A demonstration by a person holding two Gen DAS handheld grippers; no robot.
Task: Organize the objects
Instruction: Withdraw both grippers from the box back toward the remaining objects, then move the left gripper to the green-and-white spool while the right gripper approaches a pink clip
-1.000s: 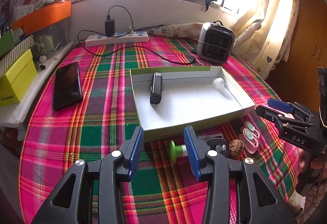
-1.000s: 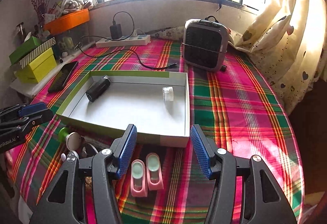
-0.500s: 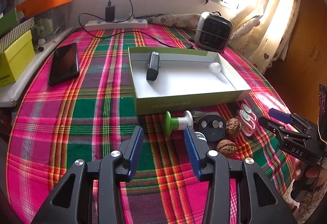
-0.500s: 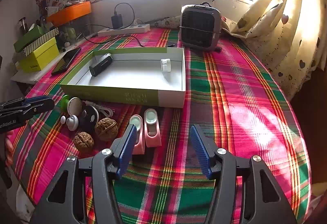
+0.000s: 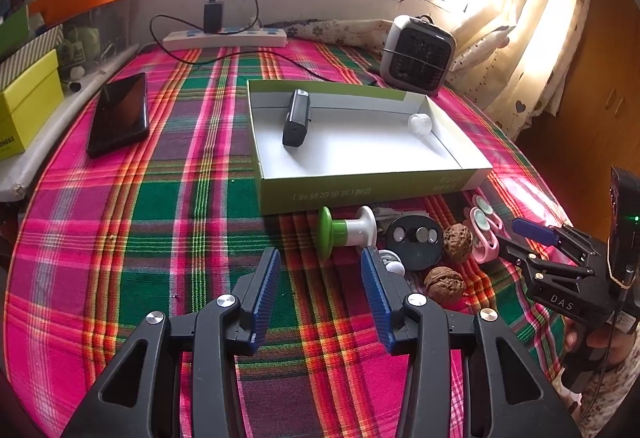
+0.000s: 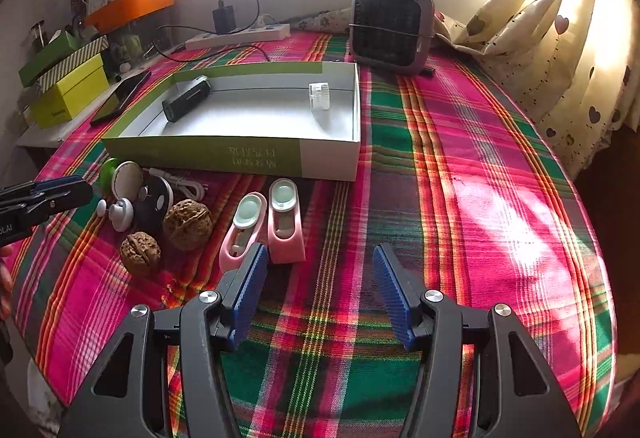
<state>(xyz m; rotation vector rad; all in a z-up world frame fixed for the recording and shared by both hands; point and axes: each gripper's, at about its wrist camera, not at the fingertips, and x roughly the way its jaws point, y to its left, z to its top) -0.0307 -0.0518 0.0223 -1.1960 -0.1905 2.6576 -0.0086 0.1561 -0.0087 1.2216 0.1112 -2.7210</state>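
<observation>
Biggest thing here is the plaid tablecloth (image 6: 460, 166), pink, green and red. On it sits a shallow green-and-white box (image 5: 360, 186) with its long side facing the grippers; there's Chinese print on that wall, but I can't read it. Inside, a black gadget (image 5: 297, 117) lies with its long axis running from the far wall toward the near wall, and a small clear jar (image 6: 319, 96) lies tipped over near the right wall. A grey heater (image 6: 390, 26) stands behind the box.

Loose stuff sits just in front of the box: two pink clips (image 6: 264, 228) side by side pointing at the box, two walnuts (image 6: 187, 224), a black disc (image 5: 416, 241), and a green-and-white spool (image 5: 346, 231) lying sideways.

Left gripper (image 5: 318, 274) is released, nothing between its pads. Right gripper (image 6: 318, 270) is also spread and empty, with "DAS" on its body.
</observation>
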